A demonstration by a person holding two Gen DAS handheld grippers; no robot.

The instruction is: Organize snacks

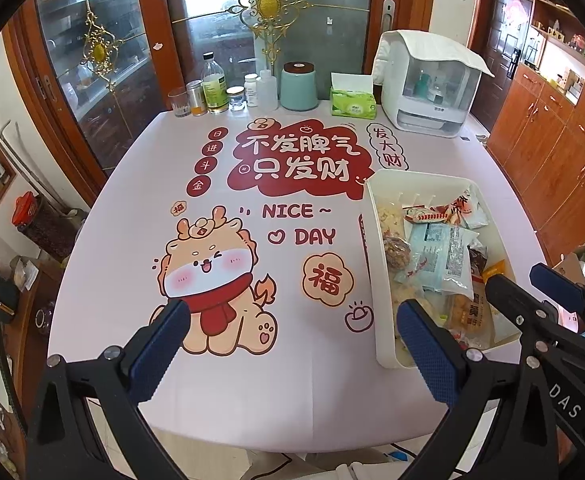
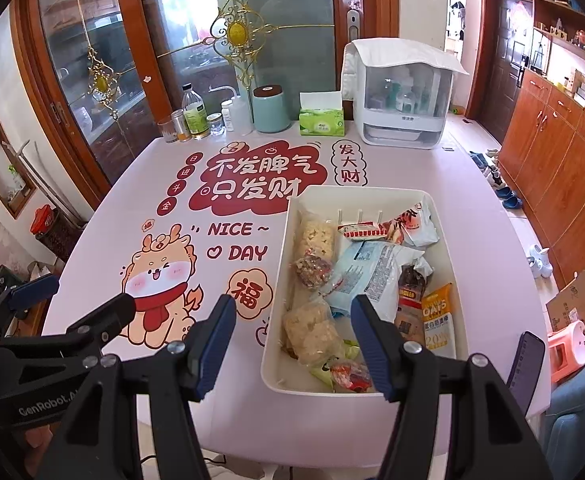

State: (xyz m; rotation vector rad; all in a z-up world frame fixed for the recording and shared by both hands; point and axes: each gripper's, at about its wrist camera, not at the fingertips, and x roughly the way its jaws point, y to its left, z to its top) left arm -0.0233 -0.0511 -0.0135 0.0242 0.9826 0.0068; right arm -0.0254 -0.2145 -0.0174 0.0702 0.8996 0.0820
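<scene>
So we've got the desk (image 2: 164, 360) taking up most of both views, covered in a pink cloth with a cartoon dragon and "NICE DAY" printed on it. At the back edge, upper right of the frame, sits a white cabinet-style appliance (image 2: 402, 96) with a cloth draped on top, then a green tissue box (image 2: 321, 120), a teal canister (image 2: 271, 110), and a little row of bottles and jars (image 2: 196, 120) to the left of those.

The white bin (image 2: 288, 248) sits on the right half of the desk, and the snacks (image 2: 372, 276) are all piled inside it: a pale blue packet in the middle, puffed rice bars along the left wall, an orange oats pouch (image 2: 438, 316) at the right wall.

Our left claw (image 1: 292, 320) is spread wide with nothing between the pads, hanging over the dragon print just left of the bin. Our right claw (image 2: 292, 316) is spread too, empty, hovering over the near left corner of the bin without touching any packet.
</scene>
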